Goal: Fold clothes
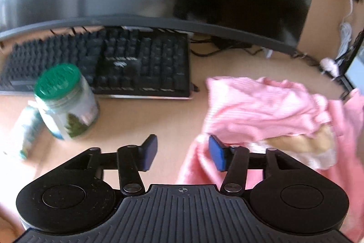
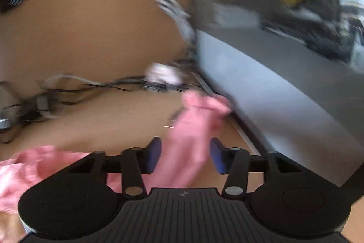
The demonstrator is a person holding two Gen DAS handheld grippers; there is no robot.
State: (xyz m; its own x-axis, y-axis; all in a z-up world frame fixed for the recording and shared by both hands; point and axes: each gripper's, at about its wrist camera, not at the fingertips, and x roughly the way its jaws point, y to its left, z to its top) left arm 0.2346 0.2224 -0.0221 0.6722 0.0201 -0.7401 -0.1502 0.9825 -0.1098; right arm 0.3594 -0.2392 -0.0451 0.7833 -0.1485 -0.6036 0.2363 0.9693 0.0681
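- Black ridged housing of each handheld tool fills the bottom of both wrist views, its two blue-padded fingers reaching forward.
- Left gripper: tongs spread wide, holding nothing; the right-side pad sits at the edge of the pink garment.
- Right gripper: tongs also wide, a strip of the same pink garment lying between the pads, not pinched.
- Garment lies rumpled, not flat or squared, on the tan desk, right of the keyboard.
- Risks, as a judgement: a sweeping left tool could topple the green-lidded jar; dragged cloth could snag the cables behind.
- Both views are motion-blurred; the jar label and keyboard logo cannot be read.
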